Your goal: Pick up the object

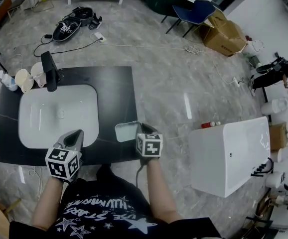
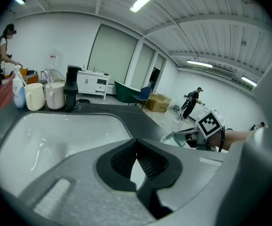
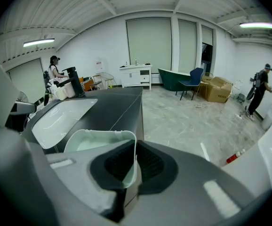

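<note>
Mint-green, thin-walled plastic: small tray [image 3: 96, 145] down on black countertop [image 1: 116, 91], at about four o'clock from white basin [image 1: 39, 108]. Clamped at its three o'clock wall by right gripper [image 3: 135, 154], with a pad pressed tight on either side of the rim. Looks empty, though hard to be sure of its floor from so low an angle.

Left gripper [image 2: 136, 147] at six o'clock of the basin, tips pinched together on nothing, poised over the near rim.

Grasp judged made, lift not yet begun, going by the base lying flat on the counter in the head view.

Next: raise straight up, keeping the clamp firm and the wrist level. Held by one thin wall only, so liable to sag or pivot toward nine o'clock. No call for the left.
</note>
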